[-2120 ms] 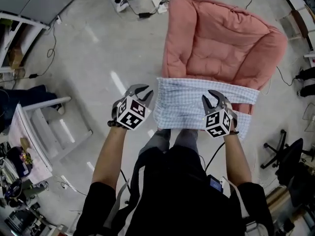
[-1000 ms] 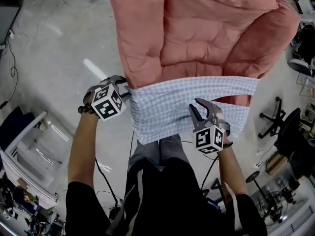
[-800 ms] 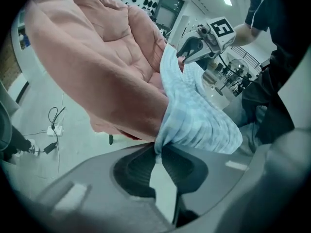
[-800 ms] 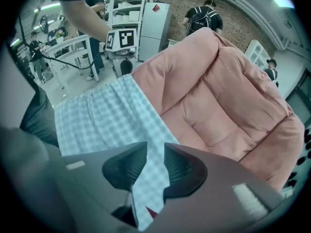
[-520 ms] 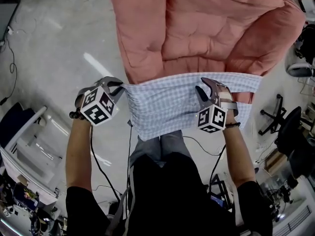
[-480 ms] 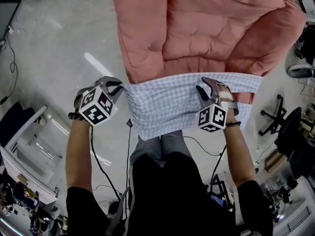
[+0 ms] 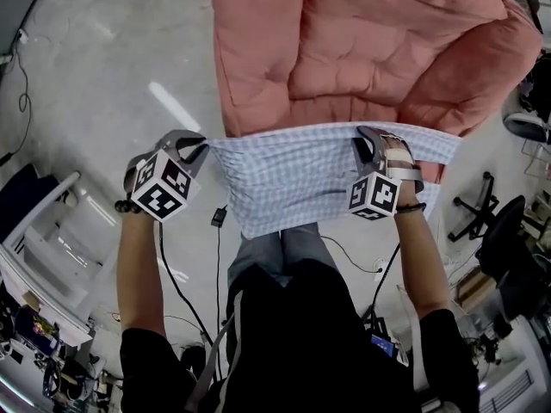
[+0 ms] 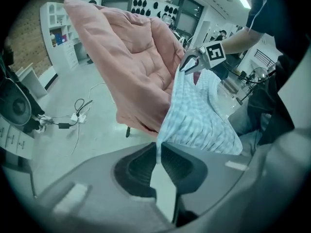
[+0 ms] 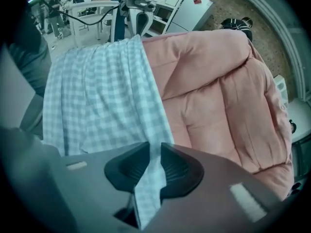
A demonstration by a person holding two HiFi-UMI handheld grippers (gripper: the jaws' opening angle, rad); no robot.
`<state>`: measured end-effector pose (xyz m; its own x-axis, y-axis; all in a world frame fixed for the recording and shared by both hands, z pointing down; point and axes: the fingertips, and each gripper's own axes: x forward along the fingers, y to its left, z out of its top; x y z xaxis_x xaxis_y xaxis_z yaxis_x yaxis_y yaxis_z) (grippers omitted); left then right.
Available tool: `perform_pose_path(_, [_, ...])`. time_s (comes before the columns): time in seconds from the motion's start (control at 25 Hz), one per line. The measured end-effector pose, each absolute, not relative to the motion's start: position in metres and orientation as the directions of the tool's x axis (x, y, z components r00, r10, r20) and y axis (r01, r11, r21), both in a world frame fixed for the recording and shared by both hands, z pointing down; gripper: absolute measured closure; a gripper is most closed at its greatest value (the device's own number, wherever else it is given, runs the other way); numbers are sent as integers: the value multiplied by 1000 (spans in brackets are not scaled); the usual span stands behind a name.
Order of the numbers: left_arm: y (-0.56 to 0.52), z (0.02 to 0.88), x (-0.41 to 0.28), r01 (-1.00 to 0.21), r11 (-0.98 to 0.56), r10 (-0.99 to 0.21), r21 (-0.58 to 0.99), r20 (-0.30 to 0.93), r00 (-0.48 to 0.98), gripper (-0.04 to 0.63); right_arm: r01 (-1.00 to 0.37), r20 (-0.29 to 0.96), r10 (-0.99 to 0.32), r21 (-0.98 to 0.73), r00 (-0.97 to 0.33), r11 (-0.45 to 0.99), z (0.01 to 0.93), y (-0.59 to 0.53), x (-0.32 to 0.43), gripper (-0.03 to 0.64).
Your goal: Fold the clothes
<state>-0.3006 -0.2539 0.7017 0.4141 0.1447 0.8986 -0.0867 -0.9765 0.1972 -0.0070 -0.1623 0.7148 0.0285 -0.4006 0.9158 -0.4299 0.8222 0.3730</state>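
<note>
A blue-and-white checked garment [image 7: 288,175] hangs stretched by its top edge between my two grippers, in front of a big pink quilted cushion [image 7: 362,50]. My left gripper [image 7: 196,147] is shut on the garment's left corner; in the left gripper view the cloth [image 8: 204,115] runs out from between the jaws of that gripper [image 8: 159,145]. My right gripper [image 7: 372,143] pinches the top edge near the right end. Its jaws have just been closing, and a strip of the checked cloth [image 9: 97,91] is pressed between the jaws of that gripper [image 9: 154,148].
The pink cushion [image 9: 218,91] fills the space behind the garment. The person's legs stand right under the hanging cloth. An office chair base [image 7: 482,209] is at the right, a white rack [image 7: 52,239] at the left, and cables [image 7: 215,218] lie on the grey floor.
Both grippers went from open beside the draped garment to gripping its top edge. The edge has risen and is pulled straighter; the right gripper shifted toward the right end.
</note>
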Motion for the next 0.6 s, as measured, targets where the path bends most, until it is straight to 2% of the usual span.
perform_pose_path(0.08, [-253,701,-301,-94,-977,137,190,903,406,555,-421,923,-384,355,17,835,706,-162,-4,577])
perform_pose_path(0.2, [-252,696,-299,-98,-979,125,177,910,395,555,-410,936,-351,327,19,851,699,-159,9,579])
perform_pose_path(0.24, [-252,694,-298,-101,-980,119,171,912,393,555,-414,937,-348,324,20,851,698,-159,13,601])
perform_pose_path(0.6, [-242,662,-298,-151,-984,35,100,924,380,555,-433,908,-419,372,-15,821,659,-170,25,604])
